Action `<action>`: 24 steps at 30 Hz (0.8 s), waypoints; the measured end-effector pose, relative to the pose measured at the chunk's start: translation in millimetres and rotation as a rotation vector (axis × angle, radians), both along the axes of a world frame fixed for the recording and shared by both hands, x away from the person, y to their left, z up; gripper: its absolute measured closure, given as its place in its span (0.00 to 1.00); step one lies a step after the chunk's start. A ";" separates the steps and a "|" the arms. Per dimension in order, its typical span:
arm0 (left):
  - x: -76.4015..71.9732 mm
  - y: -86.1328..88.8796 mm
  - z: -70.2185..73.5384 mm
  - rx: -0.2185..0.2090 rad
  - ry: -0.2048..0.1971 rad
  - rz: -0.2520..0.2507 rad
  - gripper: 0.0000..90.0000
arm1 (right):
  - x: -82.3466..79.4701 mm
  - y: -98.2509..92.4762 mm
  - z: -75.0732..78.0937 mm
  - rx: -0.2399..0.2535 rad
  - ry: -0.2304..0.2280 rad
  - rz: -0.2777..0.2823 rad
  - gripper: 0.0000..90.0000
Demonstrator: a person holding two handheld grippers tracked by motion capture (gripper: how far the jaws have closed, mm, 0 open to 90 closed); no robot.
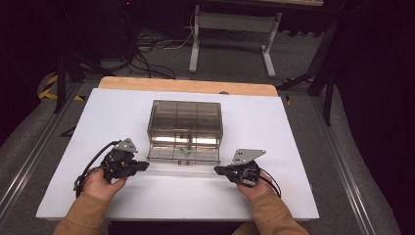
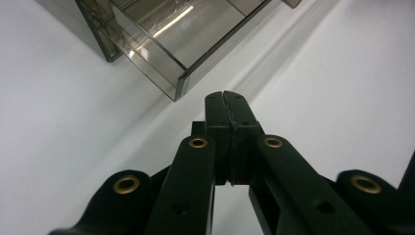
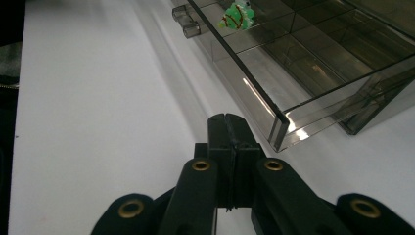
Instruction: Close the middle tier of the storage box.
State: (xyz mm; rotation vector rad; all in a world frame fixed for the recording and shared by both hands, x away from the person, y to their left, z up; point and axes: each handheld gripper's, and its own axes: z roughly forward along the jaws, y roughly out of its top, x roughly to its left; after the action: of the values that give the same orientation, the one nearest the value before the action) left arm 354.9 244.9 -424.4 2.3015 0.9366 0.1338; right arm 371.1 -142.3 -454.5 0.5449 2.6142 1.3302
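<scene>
Drawer (image 1: 183,155) of the smoky clear organizer box (image 1: 185,122) stood pulled out toward the worktop's (image 1: 122,112) near edge, a small green item (image 3: 237,14) inside. Left hand-held gripper (image 1: 145,166) and right hand-held gripper (image 1: 218,170), both clenched empty, flanked the drawer's front corners.

Legible text, labels, brands, numbers, signs: none in any view. Box (image 1: 185,128): clear smoky plastic, unmarked. Table (image 1: 98,127): plain white, unprinted. Small green item (image 3: 236,14) in the drawer: red lines on it, not readable as writing.
</scene>
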 end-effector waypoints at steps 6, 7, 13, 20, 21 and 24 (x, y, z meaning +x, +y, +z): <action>3.4 -3.6 -5.6 0.010 0.003 -0.012 1.00 | 1.5 -0.5 -1.1 -0.005 0.000 -0.019 1.00; 4.1 -4.2 -6.7 0.012 0.005 -0.015 1.00 | 1.6 -0.3 -1.4 -0.006 0.004 -0.020 1.00; 6.0 -5.7 -9.9 0.023 -0.013 -0.011 0.99 | 3.0 -0.1 -2.2 -0.010 -0.002 -0.025 1.00; 7.4 -5.4 -11.2 0.015 -0.027 0.009 0.99 | 3.4 -0.4 -2.4 -0.014 -0.004 -0.034 1.00; 7.5 -5.1 -11.3 0.014 -0.028 0.013 0.99 | 3.3 -0.4 -2.3 -0.014 -0.004 -0.036 1.00; 8.3 -3.5 -11.4 0.017 -0.042 0.021 0.99 | 3.4 -0.5 -2.4 -0.014 -0.006 -0.035 1.00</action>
State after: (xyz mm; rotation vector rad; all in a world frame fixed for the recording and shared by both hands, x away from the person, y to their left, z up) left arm 363.2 241.5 -435.7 2.2963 0.9417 0.1994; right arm 374.5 -142.8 -456.9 0.5810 2.5950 1.3007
